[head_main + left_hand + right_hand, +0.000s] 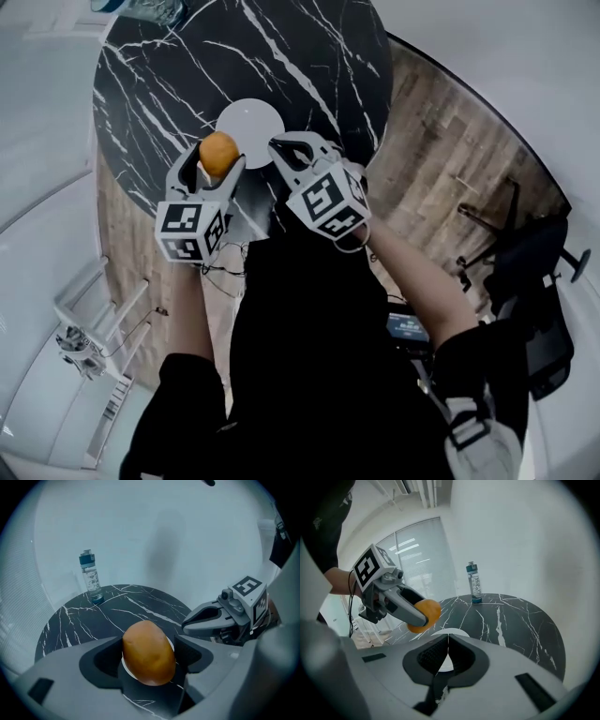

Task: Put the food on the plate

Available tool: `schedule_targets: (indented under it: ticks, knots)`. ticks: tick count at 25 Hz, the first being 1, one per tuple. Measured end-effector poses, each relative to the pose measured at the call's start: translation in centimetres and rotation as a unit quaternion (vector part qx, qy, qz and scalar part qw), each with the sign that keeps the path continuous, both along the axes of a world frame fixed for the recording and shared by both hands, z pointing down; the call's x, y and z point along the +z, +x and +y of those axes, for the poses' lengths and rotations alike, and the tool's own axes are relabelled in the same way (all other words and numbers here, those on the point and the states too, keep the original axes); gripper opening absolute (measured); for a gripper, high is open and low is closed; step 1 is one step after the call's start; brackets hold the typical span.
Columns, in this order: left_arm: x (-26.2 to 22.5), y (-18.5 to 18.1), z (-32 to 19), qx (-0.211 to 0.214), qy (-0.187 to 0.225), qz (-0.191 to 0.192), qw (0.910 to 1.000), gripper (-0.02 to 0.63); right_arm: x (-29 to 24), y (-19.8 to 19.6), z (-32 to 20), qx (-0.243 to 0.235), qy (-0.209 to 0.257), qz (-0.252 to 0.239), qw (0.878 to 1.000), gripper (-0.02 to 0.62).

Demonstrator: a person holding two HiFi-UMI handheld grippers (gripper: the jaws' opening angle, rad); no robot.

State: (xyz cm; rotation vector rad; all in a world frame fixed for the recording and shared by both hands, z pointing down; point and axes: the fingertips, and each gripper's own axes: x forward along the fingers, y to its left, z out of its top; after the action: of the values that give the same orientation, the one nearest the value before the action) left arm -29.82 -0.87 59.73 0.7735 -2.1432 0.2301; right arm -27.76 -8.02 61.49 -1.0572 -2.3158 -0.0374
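An orange-brown potato-like food (148, 652) is clamped in my left gripper (220, 161), held in the air just left of a small white plate (250, 120) on the black marble table (309, 56). In the right gripper view the same food (424, 614) shows at the tip of the left gripper, above the plate (450, 632). My right gripper (284, 150) hovers at the plate's near right edge with its jaws touching and nothing between them.
A clear water bottle with a blue cap (91, 577) stands at the far edge of the round table (75, 616). Wooden floor (450, 141) surrounds the table, and a dark chair (534, 272) stands to the right.
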Motion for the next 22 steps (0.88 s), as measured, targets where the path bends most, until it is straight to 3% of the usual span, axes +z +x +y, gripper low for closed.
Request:
schedule_targets:
  ticks: [6, 12, 22]
  knots:
    - [2.8, -0.6, -0.6, 0.022, -0.024, 0.032, 0.9989, 0.336, 0.1, -0.9, -1.3, 0.011, 0.0, 0.002, 1.0, -0.003]
    - [4.7, -1.3, -1.8, 0.076, -0.067, 0.045, 0.9938, 0.336, 0.2, -1.0, -3.4, 0.033, 0.003, 0.003, 0.999, -0.003]
    - [6.7, -0.9, -4.1, 0.126, -0.078, 0.07, 0.9865, 0.336, 0.7, -0.7, -6.3, 0.074, 0.008, 0.008, 0.997, -0.003]
